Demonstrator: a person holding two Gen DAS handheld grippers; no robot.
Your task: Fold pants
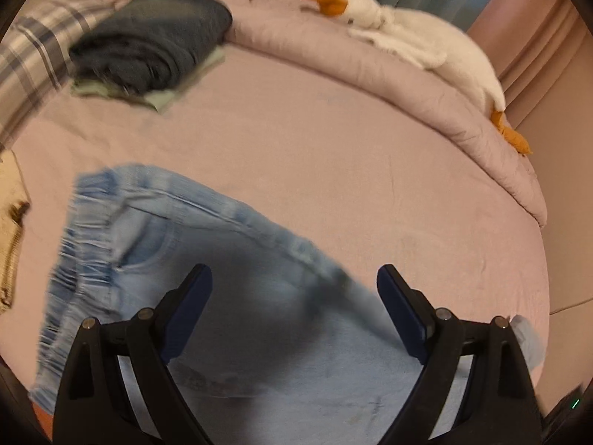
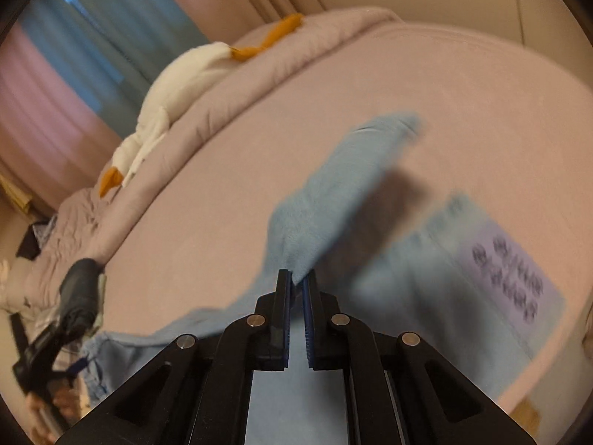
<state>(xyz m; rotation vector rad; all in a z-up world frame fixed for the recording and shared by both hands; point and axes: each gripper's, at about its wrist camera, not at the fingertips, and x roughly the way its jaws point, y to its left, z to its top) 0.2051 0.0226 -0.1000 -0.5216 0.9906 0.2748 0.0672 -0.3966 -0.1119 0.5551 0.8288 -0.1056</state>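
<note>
In the left wrist view motion blur softens much of the cloth, and the lower part of the light blue jeans (image 1: 229,296) runs under the gripper body and off the bottom of the frame, so their full outline cannot be traced. The left gripper (image 1: 294,278) has its fingers spread wide and holds nothing; whether it hangs over the denim or touches it cannot be told. The elastic waistband sits at centre left, on the pink bed sheet (image 1: 333,155). A folded pile of dark clothes (image 1: 152,40) lies at upper left beside a plaid pillow (image 1: 33,52), and a white goose plush (image 1: 418,33) rests along the rolled duvet (image 1: 370,70) at upper right; a beige cloth (image 1: 11,230) is cut off at the left edge. In the right wrist view the jeans (image 2: 341,193) are badly blurred, and a purple label (image 2: 515,274) on them at right cannot be read. The right gripper (image 2: 297,278) has its fingers nearly closed, pinching a fold of denim that rises above the bed. The goose plush (image 2: 174,85) lies at upper left, and the left gripper (image 2: 55,333) shows dimly at lower left.
</note>
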